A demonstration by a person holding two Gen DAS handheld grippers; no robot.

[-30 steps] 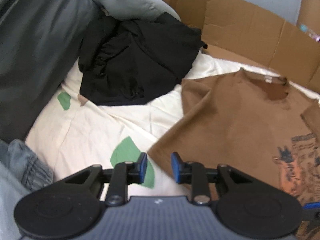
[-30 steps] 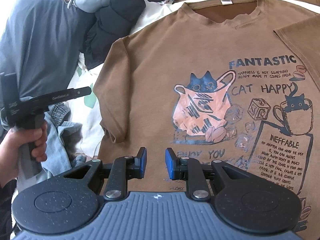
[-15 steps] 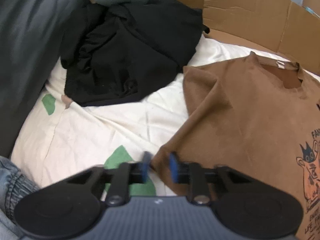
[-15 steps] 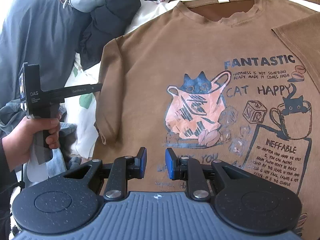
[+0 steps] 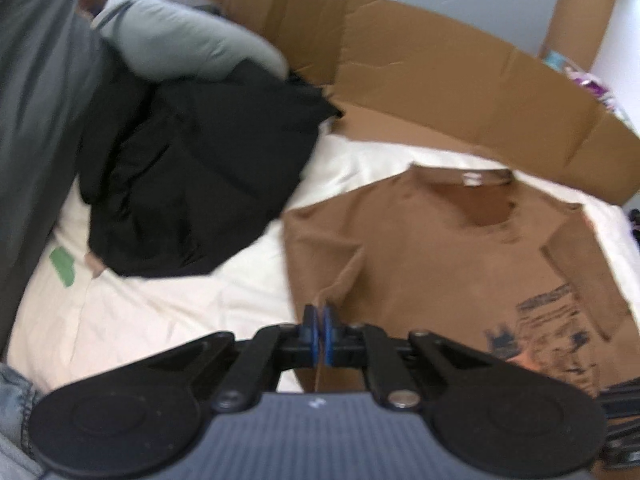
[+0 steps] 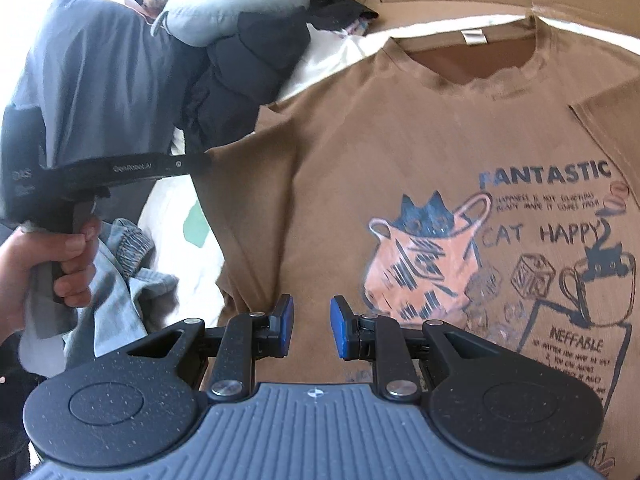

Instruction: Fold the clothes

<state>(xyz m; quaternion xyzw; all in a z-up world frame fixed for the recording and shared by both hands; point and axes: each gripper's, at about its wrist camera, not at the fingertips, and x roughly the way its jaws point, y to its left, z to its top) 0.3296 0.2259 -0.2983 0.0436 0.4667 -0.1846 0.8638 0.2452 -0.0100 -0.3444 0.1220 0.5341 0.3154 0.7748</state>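
Cardboard sheets (image 5: 460,92) line what seems a grey wall (image 5: 440,4)

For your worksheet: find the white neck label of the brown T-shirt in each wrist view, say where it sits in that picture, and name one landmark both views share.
Left wrist view: the white neck label sits right of centre, upper-middle, inside the collar of the brown T-shirt.
Right wrist view: the label is near the top, right of centre.
Shared landmark: the black garment piled beyond the shirt's sleeve.

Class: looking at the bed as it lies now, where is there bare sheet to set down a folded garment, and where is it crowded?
Bare cream bedsheet lies between the crumpled black garment and the brown printed T-shirt. A thin strip runs between the T-shirt's collar and the cardboard panels. Crowded: the far-left corner, heaped with dark clothing, and the denim jeans.
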